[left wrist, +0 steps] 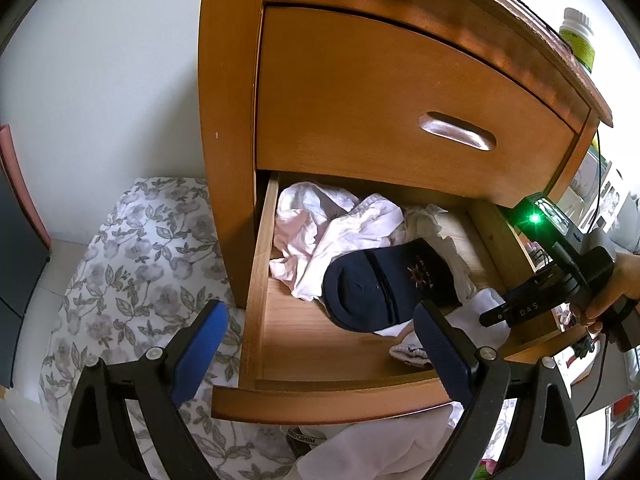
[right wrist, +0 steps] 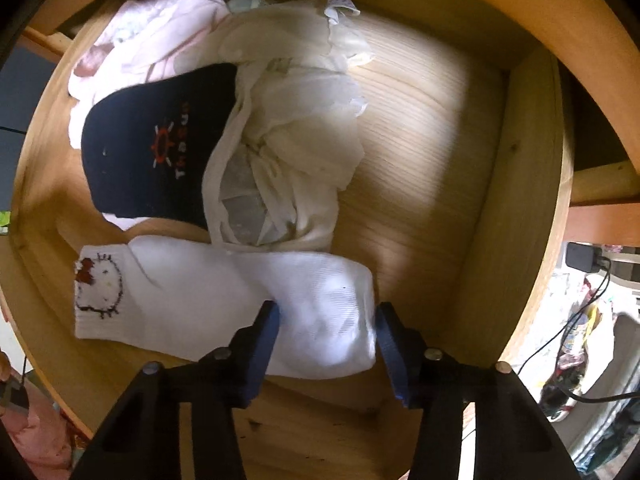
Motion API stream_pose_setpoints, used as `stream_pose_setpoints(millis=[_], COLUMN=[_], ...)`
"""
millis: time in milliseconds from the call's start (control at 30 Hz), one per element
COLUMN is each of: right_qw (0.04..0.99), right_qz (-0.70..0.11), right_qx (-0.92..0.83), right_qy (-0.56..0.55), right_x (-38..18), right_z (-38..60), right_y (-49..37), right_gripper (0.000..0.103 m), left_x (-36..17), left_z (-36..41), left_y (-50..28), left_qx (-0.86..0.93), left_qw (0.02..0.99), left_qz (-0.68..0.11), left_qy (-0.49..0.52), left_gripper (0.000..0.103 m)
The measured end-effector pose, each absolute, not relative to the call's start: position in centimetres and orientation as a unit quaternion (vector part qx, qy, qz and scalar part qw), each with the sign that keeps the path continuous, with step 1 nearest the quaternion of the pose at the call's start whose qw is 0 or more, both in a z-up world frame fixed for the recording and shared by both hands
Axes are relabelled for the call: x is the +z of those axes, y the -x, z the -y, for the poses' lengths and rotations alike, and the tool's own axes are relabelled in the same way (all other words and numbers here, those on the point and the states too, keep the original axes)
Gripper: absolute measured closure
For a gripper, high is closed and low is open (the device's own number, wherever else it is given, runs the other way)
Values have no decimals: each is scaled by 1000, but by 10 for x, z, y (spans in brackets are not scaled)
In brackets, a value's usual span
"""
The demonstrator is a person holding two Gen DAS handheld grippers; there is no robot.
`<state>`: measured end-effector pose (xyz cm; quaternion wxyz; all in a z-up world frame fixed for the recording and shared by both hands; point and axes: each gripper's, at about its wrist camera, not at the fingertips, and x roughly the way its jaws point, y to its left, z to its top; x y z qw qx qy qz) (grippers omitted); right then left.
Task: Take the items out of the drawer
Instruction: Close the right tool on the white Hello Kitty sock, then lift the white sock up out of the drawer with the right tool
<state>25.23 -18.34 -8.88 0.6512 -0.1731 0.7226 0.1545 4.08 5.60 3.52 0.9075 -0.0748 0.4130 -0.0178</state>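
The lower drawer [left wrist: 320, 400] of a wooden nightstand stands pulled out. Inside lie a navy sock [left wrist: 380, 284] with a red wheel motif, pale pink and cream garments [left wrist: 320, 224], and a white sock [left wrist: 484, 308]. In the right wrist view, my right gripper [right wrist: 326, 320] points straight down into the drawer [right wrist: 520, 200]. Its blue pads press both sides of the toe end of the white sock [right wrist: 224, 304], which bears a cat face with a red bow. The navy sock [right wrist: 160, 144] and cream garment [right wrist: 288, 152] lie just beyond. My left gripper [left wrist: 320, 312] hangs open before the drawer, holding nothing.
The upper drawer [left wrist: 400, 100] is shut. Floral bedding [left wrist: 132, 260] lies left of the nightstand and white cloth [left wrist: 380, 448] below the drawer front. A bottle [left wrist: 578, 36] stands on top. A person's hand [left wrist: 612, 292] is at the right. Cables and clutter [right wrist: 580, 320] sit right of the drawer.
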Motion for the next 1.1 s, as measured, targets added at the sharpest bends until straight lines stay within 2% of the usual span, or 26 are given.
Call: stream_pose_setpoints(millis=[33,100,233,400,767,1100], right_qw=[653,655,655,666,708,764], right_qz=[-721,-717,-709,-697,-656,-595], right_qx=[155,159,168,172,176,228], right_qy=[174,176,200,205,193,104], right_x=[-89,-90,-93,-92,-52,20], right_z=[184,182,174,168,170,176], right_y=[-253,-251,-244,-235,-208,-178], right_gripper=[56,67,73,88,91,91], left_x=[35,35,36,37,42,44], left_z=[-56,-56,-56,-57,-58,-52], left_y=[-41,-41,-40,-39,-34,-22], left_qx=[-17,-17,-18,-18,-17,-8], left_qw=[907,907,906,906,905,895], left_qz=[-413,-414,-415,-416,-416,-439], left_qy=[75,75,76,78,84,79], left_gripper=[9,9,9,9,9,9])
